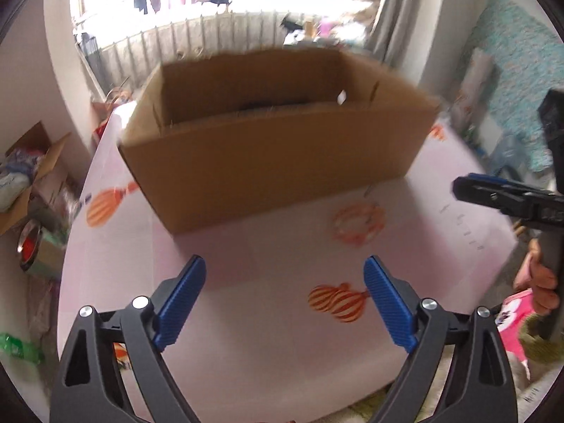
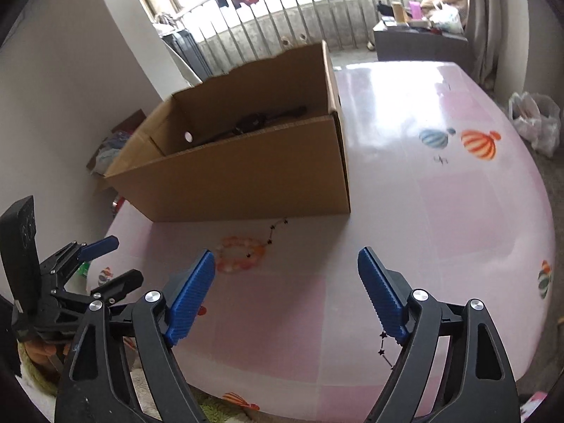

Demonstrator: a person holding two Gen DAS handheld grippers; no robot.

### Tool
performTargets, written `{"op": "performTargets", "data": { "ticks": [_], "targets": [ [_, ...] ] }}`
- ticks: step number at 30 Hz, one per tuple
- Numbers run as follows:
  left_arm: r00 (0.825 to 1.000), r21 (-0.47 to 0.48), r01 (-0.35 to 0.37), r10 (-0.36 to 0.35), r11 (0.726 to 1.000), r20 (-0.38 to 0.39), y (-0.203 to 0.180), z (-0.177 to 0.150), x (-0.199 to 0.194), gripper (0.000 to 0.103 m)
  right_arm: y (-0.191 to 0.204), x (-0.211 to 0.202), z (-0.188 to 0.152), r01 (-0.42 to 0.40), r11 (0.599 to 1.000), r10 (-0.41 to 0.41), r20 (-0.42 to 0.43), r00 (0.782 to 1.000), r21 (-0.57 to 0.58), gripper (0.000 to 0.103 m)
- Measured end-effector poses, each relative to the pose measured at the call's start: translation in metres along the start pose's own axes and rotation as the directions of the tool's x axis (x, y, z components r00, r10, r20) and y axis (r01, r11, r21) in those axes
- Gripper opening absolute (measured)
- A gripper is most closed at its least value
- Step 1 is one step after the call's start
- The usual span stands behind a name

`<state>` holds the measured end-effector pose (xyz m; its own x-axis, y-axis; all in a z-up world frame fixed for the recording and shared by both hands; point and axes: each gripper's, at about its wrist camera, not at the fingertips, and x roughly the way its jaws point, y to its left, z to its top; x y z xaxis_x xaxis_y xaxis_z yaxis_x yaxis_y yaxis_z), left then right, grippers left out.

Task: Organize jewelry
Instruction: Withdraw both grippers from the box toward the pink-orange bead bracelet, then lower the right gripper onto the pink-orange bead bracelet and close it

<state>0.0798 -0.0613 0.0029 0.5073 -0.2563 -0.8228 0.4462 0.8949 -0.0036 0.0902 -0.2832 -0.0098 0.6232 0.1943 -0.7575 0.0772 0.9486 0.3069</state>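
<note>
Both claws up over the pink glossy worktop with hot-air-balloon print [image 2: 458, 211], each pointing down and forward. Left claw [image 1: 284, 296]: blue ribbed pads spread wide, nothing between them, only bare worktop and an orange striped balloon print under the gap. Right claw [image 2: 286, 290]: same, pads well apart, empty. No earlier frame to compare. Open brown cardboard box [image 2: 246, 183] sits on the worktop ahead of both claws, flaps up; dark jewelry pieces [image 2: 261, 121] lie on its floor toward the far wall, detail too small to tell. Small white round spot on the inner box wall, cannot tell what it is. Orange-and-white beaded bracelet [image 2: 240, 254] lies flat on the worktop just in front of the box's near wall, between the box and the right claw, not touching either. A thin dark chain with star-shaped links [image 2: 276, 231] runs from the box's near bottom edge down across the right side of the bracelet. A second dark star chain [image 2: 384, 349] lies near the worktop's front edge, just beside the right claw's right pad and partly hidden behind it. In the left wrist view the bracelet [image 1: 357, 224] is motion-blurred, right of centre, with the right claw coming in from the right edge held by a person's hand [image 1: 543, 287]. In the right wrist view the left claw shows at lower left, pads apart. Background: railing, hanging clothes, grey curtain, clutter on the floor.
</note>
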Motion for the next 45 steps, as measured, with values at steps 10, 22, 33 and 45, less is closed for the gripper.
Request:
{"op": "performTargets", "data": {
  "ticks": [10,22,33,45],
  "targets": [
    [0.988,-0.128,-0.131,0.119,0.983,-0.096,0.010,-0.015,0.044,0.089,0.004,0.043,-0.007,0.250,0.966,-0.255,-0.085,0.963,-0.057,0.092],
    [0.985,-0.148,-0.150,0.136,0.977,-0.103,0.007,-0.021,0.046,0.097,0.005,0.058,0.004,0.233,0.971,-0.235,-0.064,0.970,-0.047,0.094],
    [0.985,-0.147,-0.154,0.139,0.977,-0.106,0.010,-0.020,0.049,0.098,0.035,0.091,0.008,0.276,0.950,-0.282,-0.021,0.959,-0.149,0.095],
    [0.985,-0.146,-0.153,0.139,0.977,-0.103,0.003,-0.018,0.048,0.098,0.028,0.067,-0.013,0.255,0.951,-0.266,-0.042,0.963,-0.177,0.095]
  ]
}}
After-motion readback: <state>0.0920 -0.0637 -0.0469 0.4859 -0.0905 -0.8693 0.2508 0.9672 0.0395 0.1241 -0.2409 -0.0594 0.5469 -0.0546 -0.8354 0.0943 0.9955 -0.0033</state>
